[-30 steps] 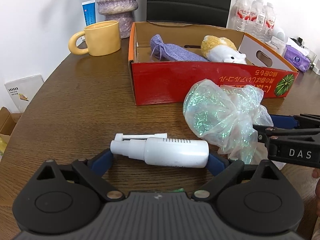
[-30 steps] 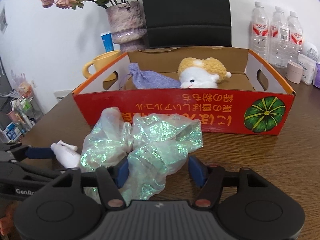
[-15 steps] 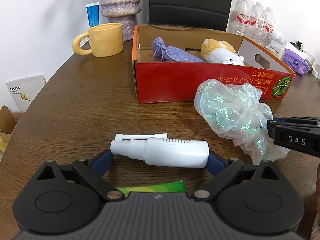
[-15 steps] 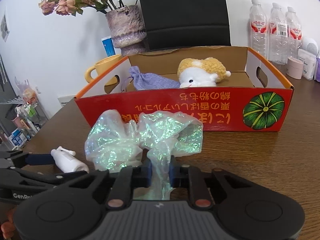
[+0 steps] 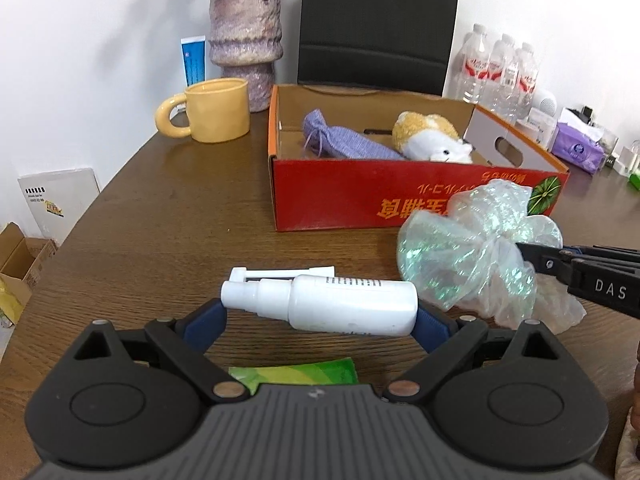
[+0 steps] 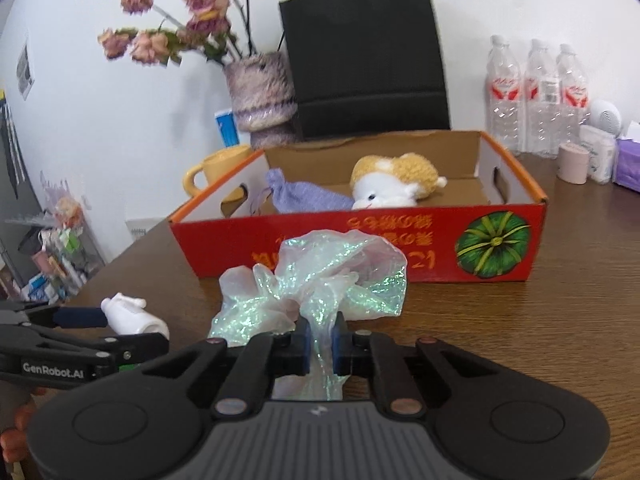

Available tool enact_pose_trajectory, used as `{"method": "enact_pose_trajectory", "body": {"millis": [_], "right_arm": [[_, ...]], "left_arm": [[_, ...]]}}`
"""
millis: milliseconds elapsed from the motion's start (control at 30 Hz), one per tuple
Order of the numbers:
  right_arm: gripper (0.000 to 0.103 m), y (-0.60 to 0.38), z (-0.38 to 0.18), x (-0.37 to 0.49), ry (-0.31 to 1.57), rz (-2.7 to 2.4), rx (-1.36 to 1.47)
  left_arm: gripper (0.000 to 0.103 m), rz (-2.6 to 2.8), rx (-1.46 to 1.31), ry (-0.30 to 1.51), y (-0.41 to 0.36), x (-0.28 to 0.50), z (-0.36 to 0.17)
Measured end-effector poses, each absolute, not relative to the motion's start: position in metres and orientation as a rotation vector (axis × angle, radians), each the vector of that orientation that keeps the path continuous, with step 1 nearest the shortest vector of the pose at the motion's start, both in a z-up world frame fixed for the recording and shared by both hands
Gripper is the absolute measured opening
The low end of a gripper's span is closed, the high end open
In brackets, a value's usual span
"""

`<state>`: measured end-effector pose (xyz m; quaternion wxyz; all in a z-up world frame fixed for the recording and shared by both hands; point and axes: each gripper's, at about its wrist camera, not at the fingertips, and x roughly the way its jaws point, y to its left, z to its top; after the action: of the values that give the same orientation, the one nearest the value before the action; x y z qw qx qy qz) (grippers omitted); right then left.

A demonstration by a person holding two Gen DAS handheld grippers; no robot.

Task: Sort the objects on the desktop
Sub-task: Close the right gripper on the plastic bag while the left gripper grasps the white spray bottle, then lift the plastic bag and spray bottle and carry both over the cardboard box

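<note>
My left gripper is shut on a white spray bottle, gripped end to end and held level above the brown table. To its right, my right gripper is shut on a bunched neck of an iridescent plastic bag, whose bulk puffs out ahead of the fingers. The same bag shows in the left wrist view, in front of a red cardboard box. Inside the box lie a purple pouch and a plush toy.
A yellow mug and a flower vase stand left of the box, a black paper bag behind it. Water bottles and a purple tissue pack sit at the right. A green packet lies under the left gripper.
The right gripper went from open around the bag to shut on it and has risen. The left gripper has lifted the bottle, baring the green packet below.
</note>
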<state>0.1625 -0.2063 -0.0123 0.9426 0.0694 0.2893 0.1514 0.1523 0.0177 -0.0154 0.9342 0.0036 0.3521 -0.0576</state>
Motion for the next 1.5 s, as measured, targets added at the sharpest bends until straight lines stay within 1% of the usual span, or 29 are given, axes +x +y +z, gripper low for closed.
{"method": "enact_pose_trajectory", "body": {"millis": [167, 367, 833, 1167, 1500], "right_arm": [[0.008, -0.22, -0.005, 0.149, 0.531, 0.276, 0.157], [0.008, -0.229, -0.001, 0.138, 0.545, 0.274, 0.156], [0.009, -0.239, 0.033, 0.113, 0.553, 0.373, 0.174], [0.009, -0.246, 0.064, 0.102, 0.499, 0.38, 0.118], [0.009, -0.25, 0.087, 0.119, 0.441, 0.361, 0.133]], "left_arm": [[0.098, -0.136, -0.012, 0.704, 0.016, 0.141, -0.01], [0.098, -0.145, -0.011, 0.672, 0.011, 0.131, 0.003], [0.098, -0.176, 0.004, 0.612, 0.001, 0.106, 0.031], [0.098, -0.206, 0.057, 0.572, -0.009, 0.11, 0.054], [0.098, -0.216, 0.044, 0.515, -0.016, 0.128, 0.073]]}}
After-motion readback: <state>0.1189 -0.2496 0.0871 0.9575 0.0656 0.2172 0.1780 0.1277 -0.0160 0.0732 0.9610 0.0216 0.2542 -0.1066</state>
